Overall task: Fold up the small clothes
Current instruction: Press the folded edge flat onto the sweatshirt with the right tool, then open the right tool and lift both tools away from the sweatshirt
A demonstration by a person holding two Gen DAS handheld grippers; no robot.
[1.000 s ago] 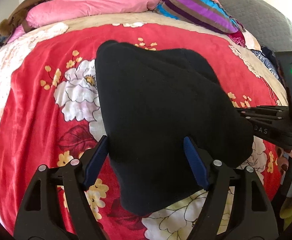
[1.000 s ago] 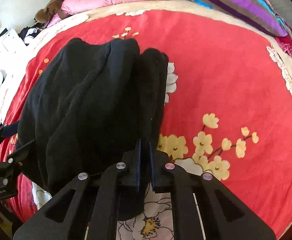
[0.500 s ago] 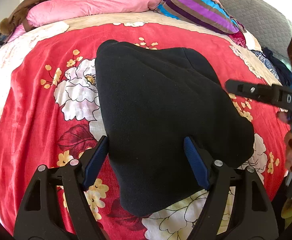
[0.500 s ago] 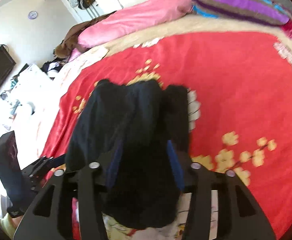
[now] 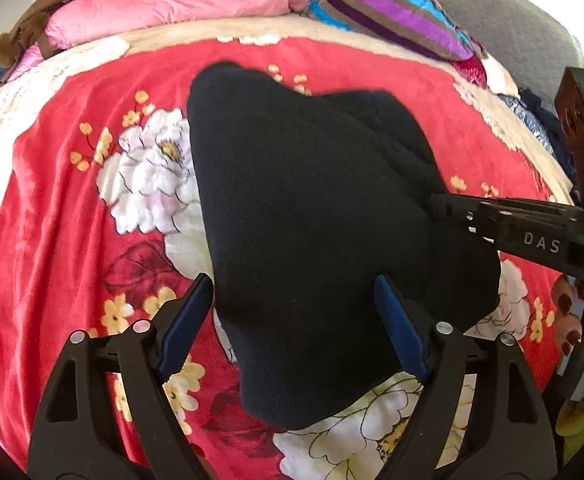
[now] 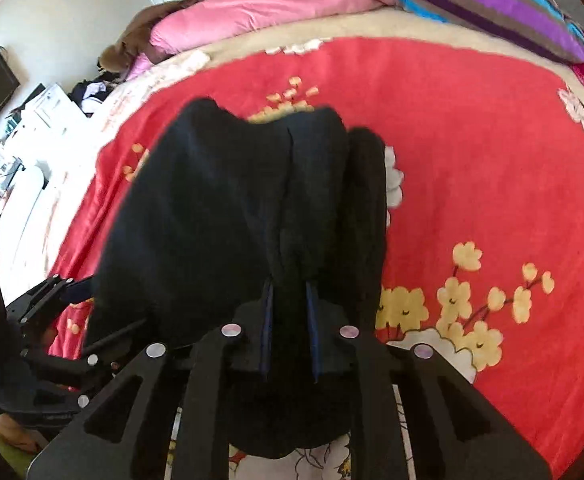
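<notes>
Lengthwise, the black garment runs away; left tool splayed, right tool pinching it.

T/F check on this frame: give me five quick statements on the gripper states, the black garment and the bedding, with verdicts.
1. The left gripper is open, its fingers wide apart on either side of the black garment. True.
2. The right gripper is wide open and clear of the cloth. False: its fingers stand close together with black cloth between them.
3. The garment lies on a red floral blanket. True.
4. The garment is white. False: it is black.
5. A striped pillow lies at the far end of the bed beside a pink quilt. True.
</notes>
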